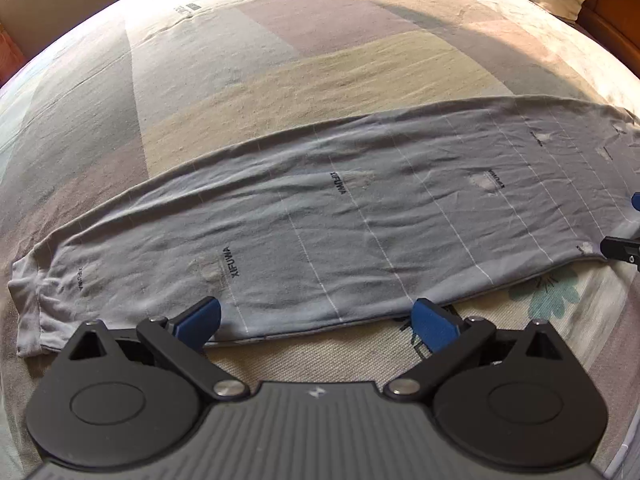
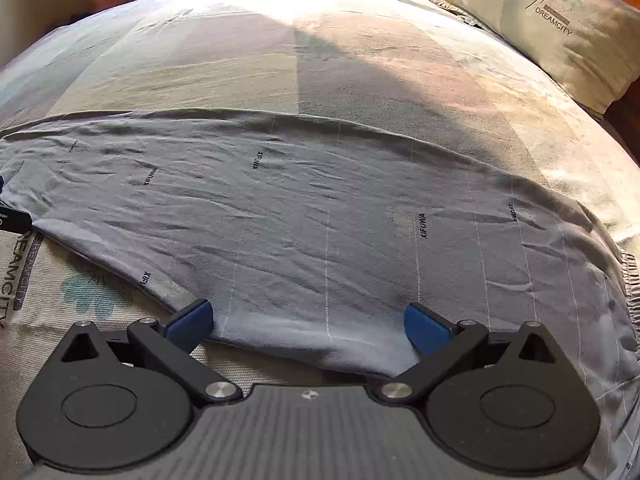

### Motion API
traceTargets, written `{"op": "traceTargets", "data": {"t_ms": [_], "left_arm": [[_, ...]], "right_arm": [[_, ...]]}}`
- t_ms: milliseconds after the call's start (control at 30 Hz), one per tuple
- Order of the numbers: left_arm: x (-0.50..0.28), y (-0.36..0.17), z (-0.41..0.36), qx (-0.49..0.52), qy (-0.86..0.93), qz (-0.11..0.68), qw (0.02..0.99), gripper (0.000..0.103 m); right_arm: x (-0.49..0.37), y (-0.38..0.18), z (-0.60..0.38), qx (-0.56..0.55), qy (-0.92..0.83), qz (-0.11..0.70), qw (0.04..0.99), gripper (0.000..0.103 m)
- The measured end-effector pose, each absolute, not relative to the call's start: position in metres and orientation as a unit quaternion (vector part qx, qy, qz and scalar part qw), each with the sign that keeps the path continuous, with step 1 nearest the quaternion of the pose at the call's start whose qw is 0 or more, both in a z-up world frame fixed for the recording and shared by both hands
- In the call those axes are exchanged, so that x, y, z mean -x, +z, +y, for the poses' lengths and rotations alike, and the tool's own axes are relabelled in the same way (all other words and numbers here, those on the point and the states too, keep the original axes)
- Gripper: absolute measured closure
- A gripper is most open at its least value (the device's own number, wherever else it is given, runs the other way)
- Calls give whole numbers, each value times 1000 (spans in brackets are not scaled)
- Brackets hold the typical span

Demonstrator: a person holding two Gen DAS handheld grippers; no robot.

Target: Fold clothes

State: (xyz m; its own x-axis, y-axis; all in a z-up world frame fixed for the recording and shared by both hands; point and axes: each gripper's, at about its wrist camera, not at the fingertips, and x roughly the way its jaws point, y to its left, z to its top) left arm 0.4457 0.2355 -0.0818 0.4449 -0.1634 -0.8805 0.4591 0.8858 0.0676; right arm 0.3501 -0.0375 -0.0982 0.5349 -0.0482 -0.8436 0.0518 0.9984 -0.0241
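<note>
Grey trousers (image 1: 320,216) laid flat across bed (image 1: 280,60), 9 to 3 o'clock. Left gripper (image 1: 318,318) and right gripper (image 2: 308,322) spread wide, nothing held, near hem at 6 o'clock. Both layers should be pinched together, lifted evenly.

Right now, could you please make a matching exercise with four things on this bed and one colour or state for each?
Things:
1. long grey striped cotton garment
2. beige rectangular fabric pillow
3. left hand-held gripper
4. soft blue finger pads

States:
A. printed DREAMCITY
B. open at the garment's near edge
C. lying flat, wrinkled
D. blue

Pairs: 1-C, 2-A, 3-B, 4-D
</note>
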Motion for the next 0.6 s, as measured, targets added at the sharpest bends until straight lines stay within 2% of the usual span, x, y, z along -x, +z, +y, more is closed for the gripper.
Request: {"op": "traceTargets", "data": {"t_ms": [167,333,500,600], "left_arm": [[-466,-83,217,-171,-211,456,847,2],[-465,-102,235,-146,-198,475,845,1],[-450,-95,257,-121,-191,497,838,1],[-462,-86,259,-125,-182,482,848,1]], "right_arm": [[-362,-84,-33,-22,-46,459,887,0],[-379,-102,-12,-8,-33,481,876,0],[-367,-107,-10,-14,-37,477,878,0],[-366,-107,-12,-11,-29,475,879,0]]}}
